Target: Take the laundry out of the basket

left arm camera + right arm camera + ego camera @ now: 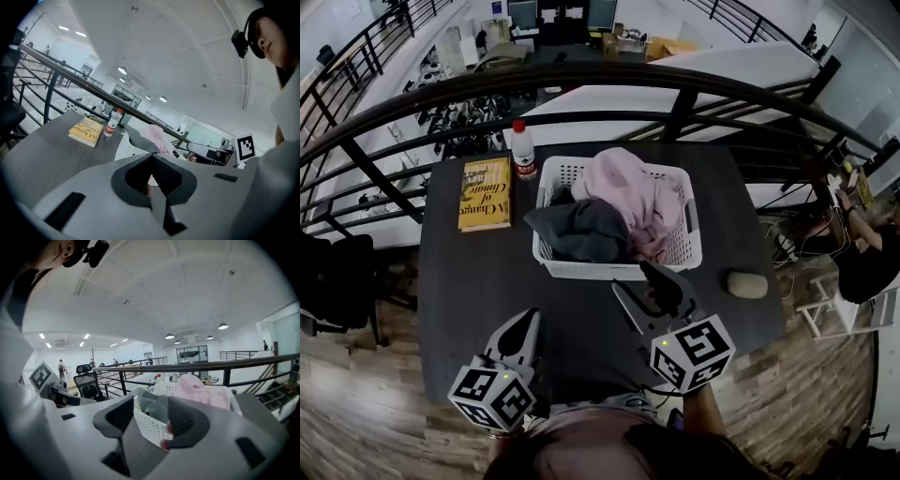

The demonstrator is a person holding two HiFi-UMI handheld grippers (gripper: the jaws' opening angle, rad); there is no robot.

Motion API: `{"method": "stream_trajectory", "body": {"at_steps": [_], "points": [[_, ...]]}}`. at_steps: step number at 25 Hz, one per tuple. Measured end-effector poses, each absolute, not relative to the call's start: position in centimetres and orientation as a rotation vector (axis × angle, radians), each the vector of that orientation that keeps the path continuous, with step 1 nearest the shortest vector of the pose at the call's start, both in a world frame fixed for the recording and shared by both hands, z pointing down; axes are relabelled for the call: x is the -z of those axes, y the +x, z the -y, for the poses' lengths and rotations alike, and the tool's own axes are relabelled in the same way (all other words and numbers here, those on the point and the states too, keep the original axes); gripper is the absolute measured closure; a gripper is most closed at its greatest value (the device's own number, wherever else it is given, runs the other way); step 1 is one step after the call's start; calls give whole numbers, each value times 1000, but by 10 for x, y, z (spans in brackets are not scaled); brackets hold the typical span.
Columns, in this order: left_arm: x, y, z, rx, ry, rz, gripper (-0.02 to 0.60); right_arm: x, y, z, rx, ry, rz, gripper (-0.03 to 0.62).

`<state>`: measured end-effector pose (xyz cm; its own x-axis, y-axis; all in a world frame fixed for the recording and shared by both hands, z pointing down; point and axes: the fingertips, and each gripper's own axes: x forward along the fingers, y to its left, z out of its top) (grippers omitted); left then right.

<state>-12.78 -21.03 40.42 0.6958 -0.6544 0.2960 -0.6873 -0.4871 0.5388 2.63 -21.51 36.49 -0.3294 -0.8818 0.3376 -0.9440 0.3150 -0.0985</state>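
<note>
A white plastic basket stands on the dark table, its near wall towards me. A pink garment is heaped in it, and a dark grey one lies at its front left. My right gripper is open just short of the basket's near wall, with nothing in it. In the right gripper view the basket wall shows in the gap of that gripper, with the grey garment and the pink garment beyond. My left gripper hovers over the table nearer to me, shut and empty.
A yellow book and a small red-capped bottle lie left of the basket. A beige oval object sits at the table's right. A black railing runs behind the table, with a drop to the floor below.
</note>
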Motion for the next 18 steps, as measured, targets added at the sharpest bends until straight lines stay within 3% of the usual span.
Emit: {"method": "stream_trajectory", "body": {"at_steps": [18], "points": [[-434,-144,244,-59,2135,1101,583,-392,15,291,-413,1344,2292,257]]}}
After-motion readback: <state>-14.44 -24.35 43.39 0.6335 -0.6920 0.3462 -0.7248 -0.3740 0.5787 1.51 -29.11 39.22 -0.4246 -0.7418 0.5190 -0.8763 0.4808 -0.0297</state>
